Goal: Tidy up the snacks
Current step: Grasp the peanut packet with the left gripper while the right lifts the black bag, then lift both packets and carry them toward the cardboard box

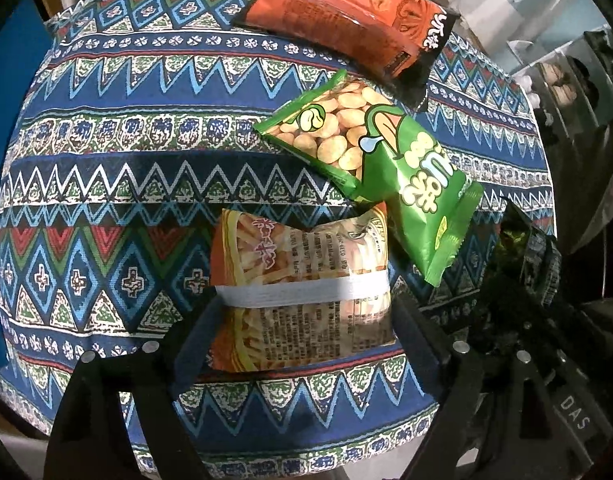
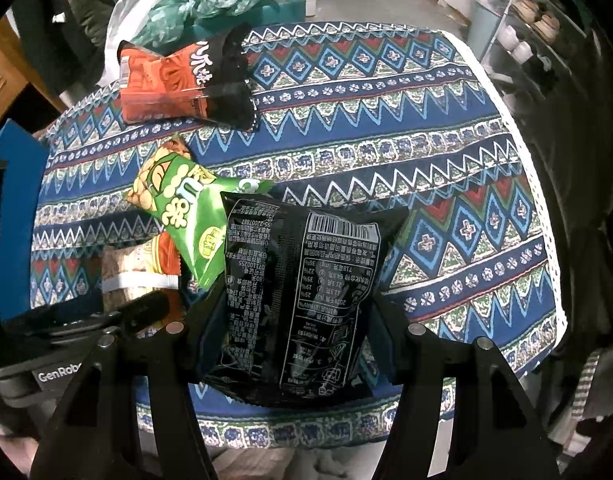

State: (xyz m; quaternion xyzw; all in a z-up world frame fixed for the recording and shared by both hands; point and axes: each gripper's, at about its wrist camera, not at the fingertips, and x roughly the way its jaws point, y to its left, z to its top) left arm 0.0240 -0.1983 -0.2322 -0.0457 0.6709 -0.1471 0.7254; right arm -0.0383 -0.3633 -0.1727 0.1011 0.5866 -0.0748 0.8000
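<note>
Clamping the yellow fries packet at six o'clock on the desk, the left claw should lift it squarely, while the right claw, clamped on the black packet, lays it beside the green packet toward ten o'clock.

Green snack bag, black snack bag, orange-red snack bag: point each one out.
green snack bag (image 1: 410,168), left wrist view, on the printed green front.
black snack bag (image 2: 298,292), right wrist view, on the back panel with printed text.
orange-red snack bag (image 1: 346,20), left wrist view, on the orange middle.
</note>
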